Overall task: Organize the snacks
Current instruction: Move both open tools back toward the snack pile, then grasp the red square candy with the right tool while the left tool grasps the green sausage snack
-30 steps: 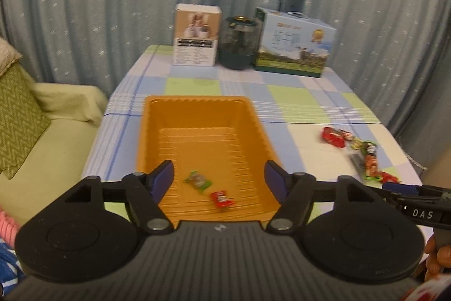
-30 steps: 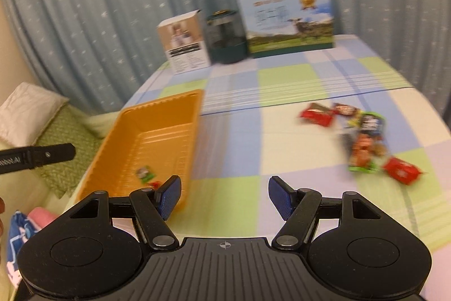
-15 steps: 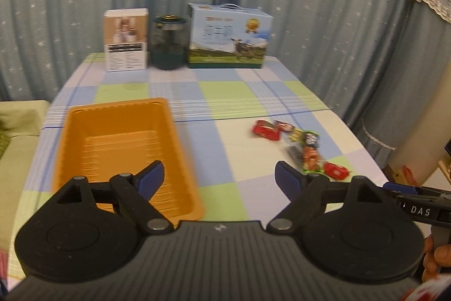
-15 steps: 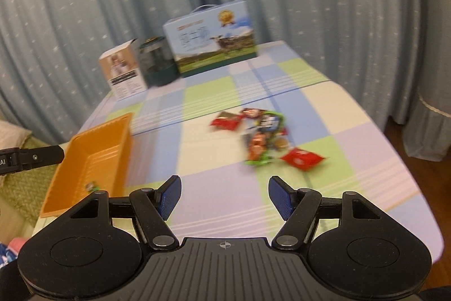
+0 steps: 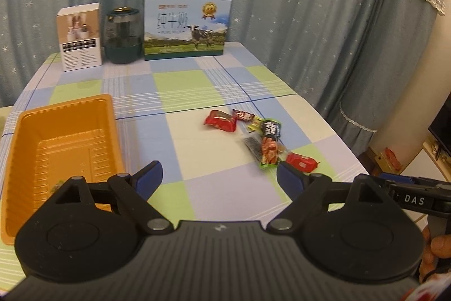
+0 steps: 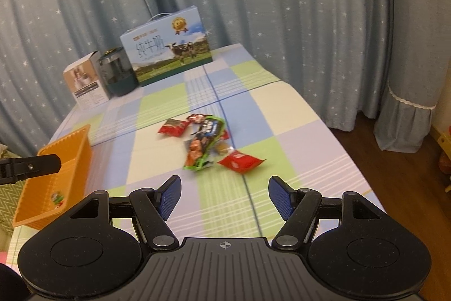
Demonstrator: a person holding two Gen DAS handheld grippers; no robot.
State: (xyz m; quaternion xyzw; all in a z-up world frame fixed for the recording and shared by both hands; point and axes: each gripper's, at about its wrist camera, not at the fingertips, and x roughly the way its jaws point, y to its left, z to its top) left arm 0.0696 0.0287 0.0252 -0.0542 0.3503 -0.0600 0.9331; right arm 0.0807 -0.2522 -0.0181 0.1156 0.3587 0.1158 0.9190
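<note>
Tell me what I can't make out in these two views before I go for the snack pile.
- Left wrist: near floor of the orange tray, hidden by the left gripper, whose empty jaws are opening.
- Right wrist: tray interior mostly behind its wall; snack pile blurred, wrapper print unreadable.
- Pile count: wrappers overlap in both views.

Your grippers left the orange tray (image 5: 60,148), swung toward the snack pile (image 6: 210,143) at 12 o'clock; left gripper (image 5: 220,177) jaws opening, empty.
</note>
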